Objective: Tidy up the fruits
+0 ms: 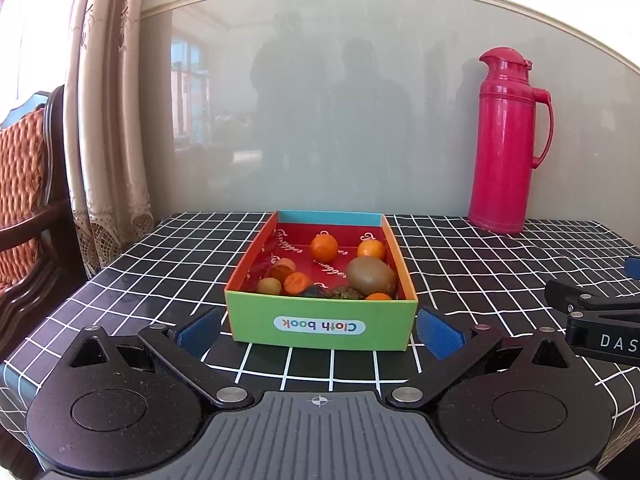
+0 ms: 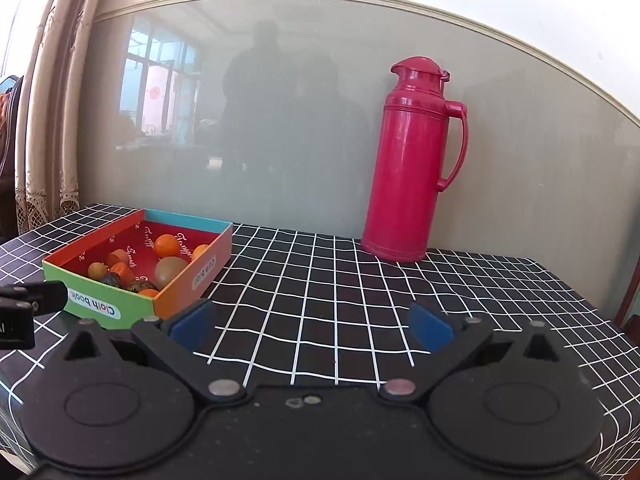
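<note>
A shallow cardboard box (image 1: 320,324) with a green front marked "Cloth book" and a red inside sits on the checked tablecloth. It holds a kiwi (image 1: 371,275), several small oranges (image 1: 324,247) and some darker fruits near its front wall. My left gripper (image 1: 320,334) is open just in front of the box, its blue pads (image 1: 199,331) level with the two front corners. In the right wrist view the box (image 2: 120,308) is at the left with the kiwi (image 2: 170,272) inside. My right gripper (image 2: 312,326) stands open over bare cloth, nothing between its fingers.
A tall magenta thermos (image 1: 510,140) stands at the back right against the glossy wall panel, also the thermos (image 2: 416,160) in the right view. A curtain (image 1: 108,120) and a wooden chair (image 1: 28,184) are left of the table. The table's right edge (image 2: 616,332) is near.
</note>
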